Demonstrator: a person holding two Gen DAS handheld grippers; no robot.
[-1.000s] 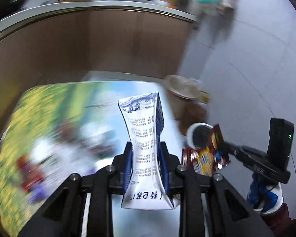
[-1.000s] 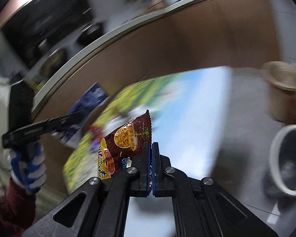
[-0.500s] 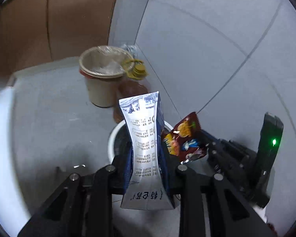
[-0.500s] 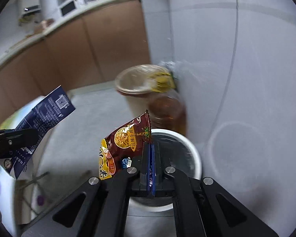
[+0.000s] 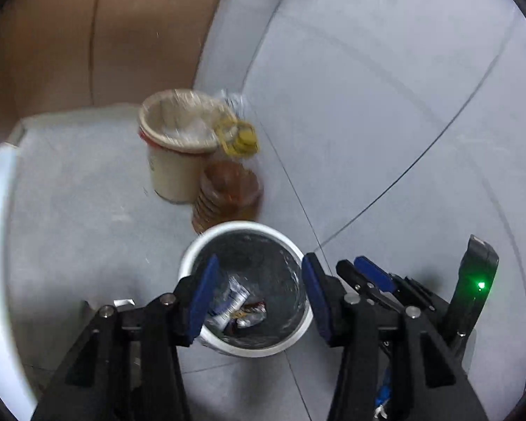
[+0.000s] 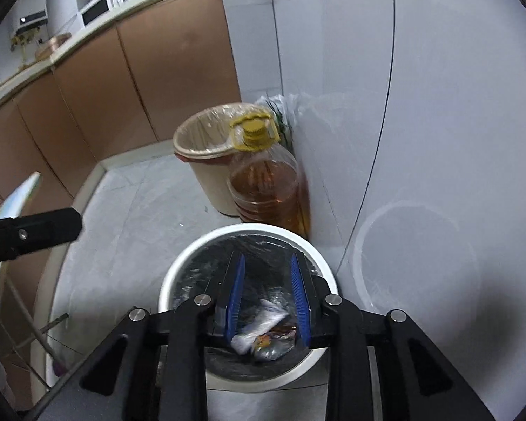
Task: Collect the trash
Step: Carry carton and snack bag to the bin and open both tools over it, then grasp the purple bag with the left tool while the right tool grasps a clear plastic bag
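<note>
Both jaws have just been opening and stand released with nothing between them: the left gripper (image 5: 257, 289) and right gripper (image 6: 268, 293) hover over the round white bin with a dark liner (image 5: 249, 350). At its bottom lie the blue-and-white carton (image 5: 229, 300) and reddish-brown snack wrapper (image 5: 250, 314).

Your gripper arms hide the white bin's (image 6: 179, 270) near rim; the print on the wrappers (image 6: 263, 336) inside is unreadable.
</note>
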